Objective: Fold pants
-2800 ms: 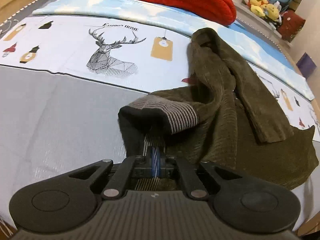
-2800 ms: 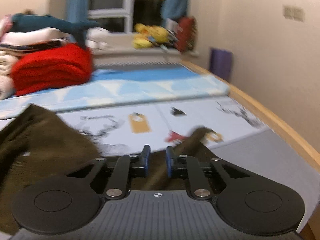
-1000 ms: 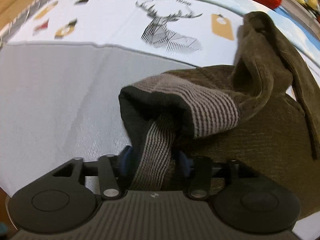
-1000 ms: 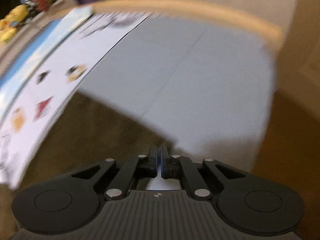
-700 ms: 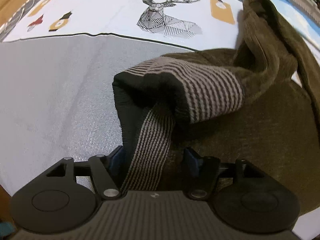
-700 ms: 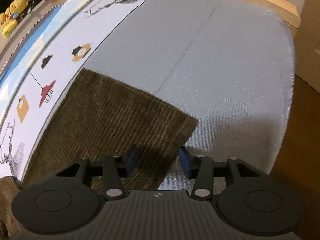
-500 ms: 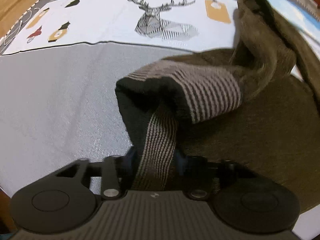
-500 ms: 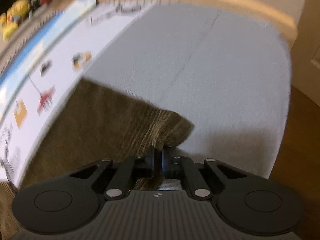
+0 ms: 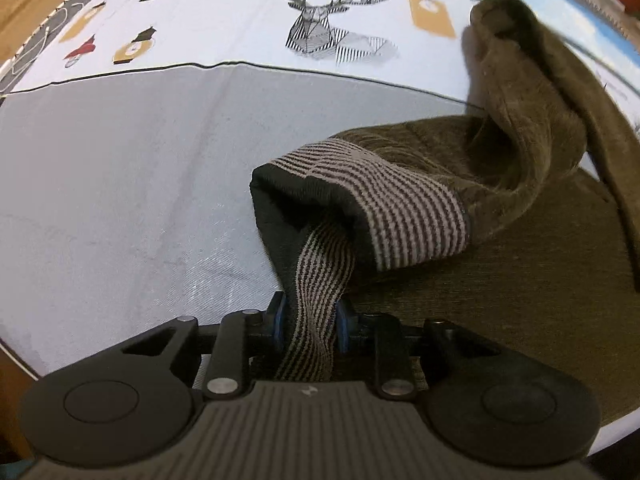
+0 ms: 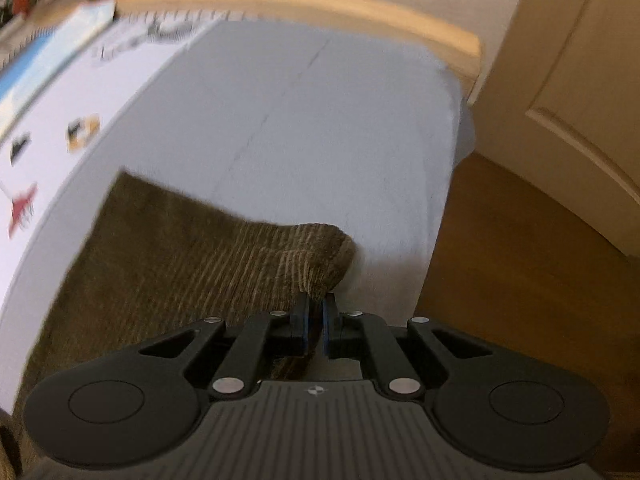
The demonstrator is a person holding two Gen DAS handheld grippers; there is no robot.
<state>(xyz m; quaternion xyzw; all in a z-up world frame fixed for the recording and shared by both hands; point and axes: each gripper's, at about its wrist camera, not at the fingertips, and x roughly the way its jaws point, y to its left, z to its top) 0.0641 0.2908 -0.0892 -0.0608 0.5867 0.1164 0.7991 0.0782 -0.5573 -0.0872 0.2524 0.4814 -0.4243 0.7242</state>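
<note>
Left tool (image 9: 310,326) pinches the pants' striped waistband (image 9: 320,276); right tool (image 10: 313,322) pinches a hem corner (image 10: 320,256).

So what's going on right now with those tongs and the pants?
Left tongs just closed, clamped on striped waistband. Right tongs shut on leg hem corner. Brown pants rumpled on bed, unfolded. Nothing in the way.

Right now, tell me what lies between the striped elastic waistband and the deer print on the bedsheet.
In the left wrist view, only bare grey bedsheet lies between the striped elastic waistband of the olive corduroy pants and the deer print.
</note>
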